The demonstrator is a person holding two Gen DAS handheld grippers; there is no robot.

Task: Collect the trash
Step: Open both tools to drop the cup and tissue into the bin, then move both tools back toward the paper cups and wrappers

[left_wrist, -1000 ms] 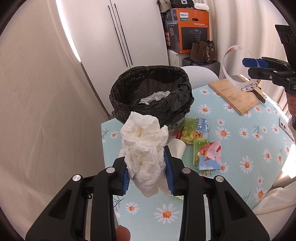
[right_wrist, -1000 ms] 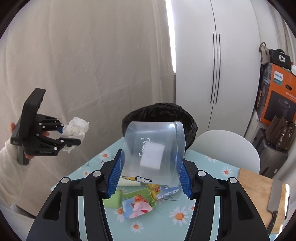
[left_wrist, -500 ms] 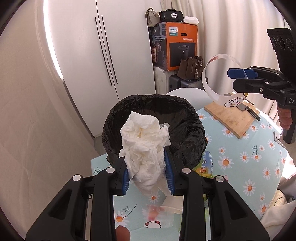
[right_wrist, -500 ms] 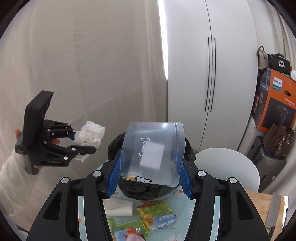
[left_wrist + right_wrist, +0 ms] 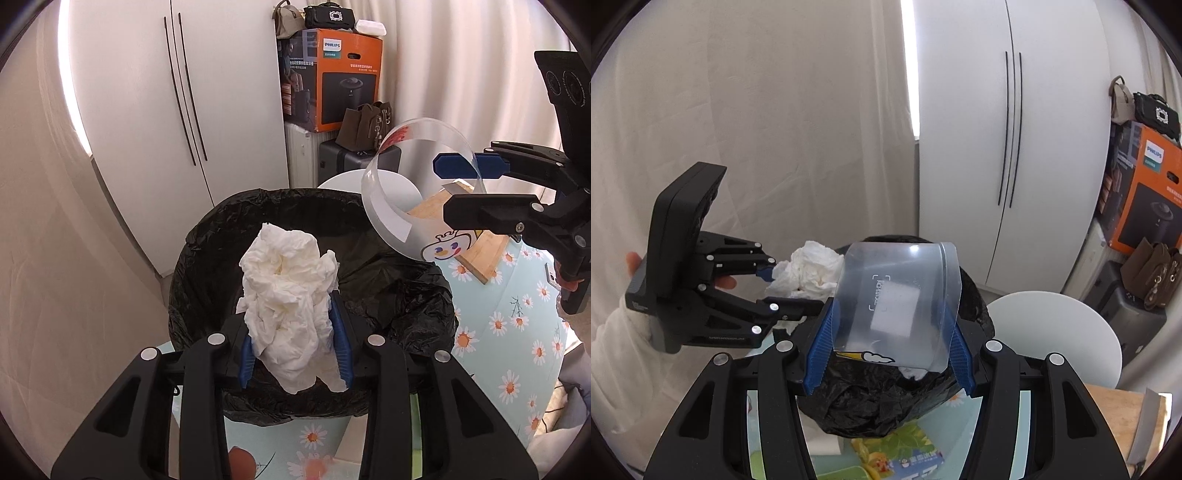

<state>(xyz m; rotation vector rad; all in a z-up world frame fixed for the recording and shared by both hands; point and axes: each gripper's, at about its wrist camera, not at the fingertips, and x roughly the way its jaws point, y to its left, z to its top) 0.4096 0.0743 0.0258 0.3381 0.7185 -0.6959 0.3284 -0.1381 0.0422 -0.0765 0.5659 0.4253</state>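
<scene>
A: Where were we with the trash at that point?

B: We had the left gripper (image 5: 293, 341) over the mouth of the black-lined bin (image 5: 406, 295), with the crumpled tissue wad (image 5: 288, 295) between its blue pads. Those jaws had just been opening a little, so we judged the drop had begun, though the tissue sat between them and had not fallen.

A: And the other hand?

B: Our right gripper (image 5: 888, 354) was clamped on the clear plastic cup (image 5: 897, 302), its sides bowed in by the pads, near the bin's rim on the table side.

A: So what did the next move call for?

B: We reckoned the left jaws needed to part wider so the tissue could fall into the liner, then clear off so the cup could come over the opening. More wrappers (image 5: 905, 454) lay on the flowered table (image 5: 517, 332) beside the bin.
</scene>
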